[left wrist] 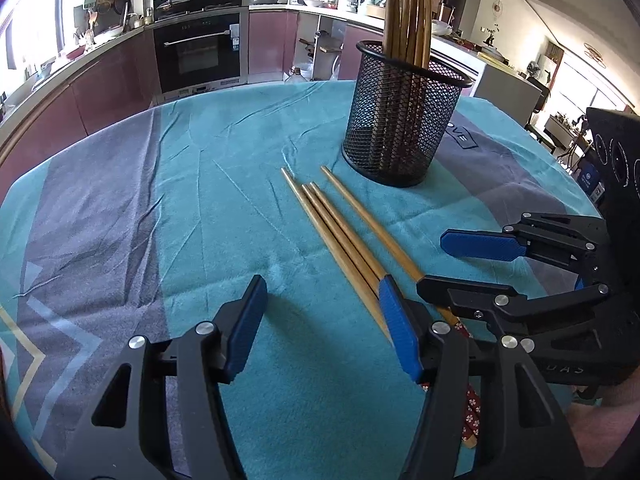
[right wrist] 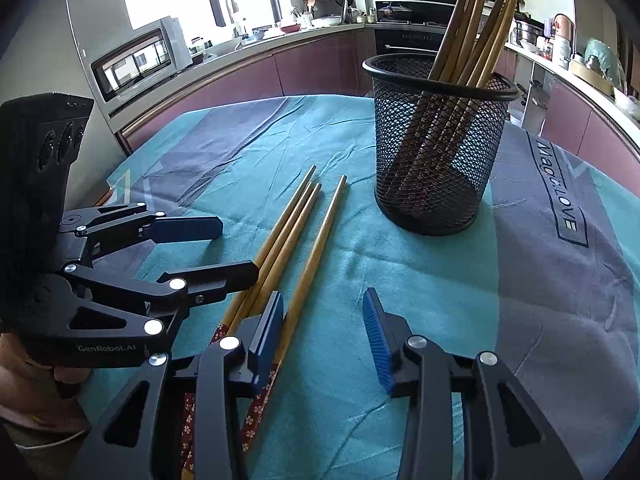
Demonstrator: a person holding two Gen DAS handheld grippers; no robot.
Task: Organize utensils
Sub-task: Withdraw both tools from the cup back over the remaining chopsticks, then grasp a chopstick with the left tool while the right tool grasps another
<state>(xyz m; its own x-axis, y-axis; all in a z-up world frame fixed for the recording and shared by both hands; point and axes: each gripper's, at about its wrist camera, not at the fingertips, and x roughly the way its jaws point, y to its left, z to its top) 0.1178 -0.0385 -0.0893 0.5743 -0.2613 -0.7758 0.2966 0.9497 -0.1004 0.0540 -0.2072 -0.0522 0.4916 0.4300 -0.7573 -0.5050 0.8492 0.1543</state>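
Several wooden chopsticks [left wrist: 340,232] [right wrist: 280,248] with red flowered handles lie side by side on the teal cloth, tips toward a black mesh cup [left wrist: 400,120] [right wrist: 436,148] that holds several more. My left gripper [left wrist: 322,328] [right wrist: 238,248] is open and low over the cloth, its right finger lying across three of them. My right gripper [right wrist: 322,340] [left wrist: 452,266] is open too. The single chopstick on the right [right wrist: 316,256] runs between its jaws, close along the left pad [right wrist: 266,336], with a wide gap to the other pad.
The table [left wrist: 120,208] is covered by a teal and grey cloth with printed lettering [right wrist: 560,192]. A person's hand [right wrist: 24,380] holds the left gripper. Kitchen cabinets, an oven [left wrist: 196,52] and a cluttered counter stand behind the table.
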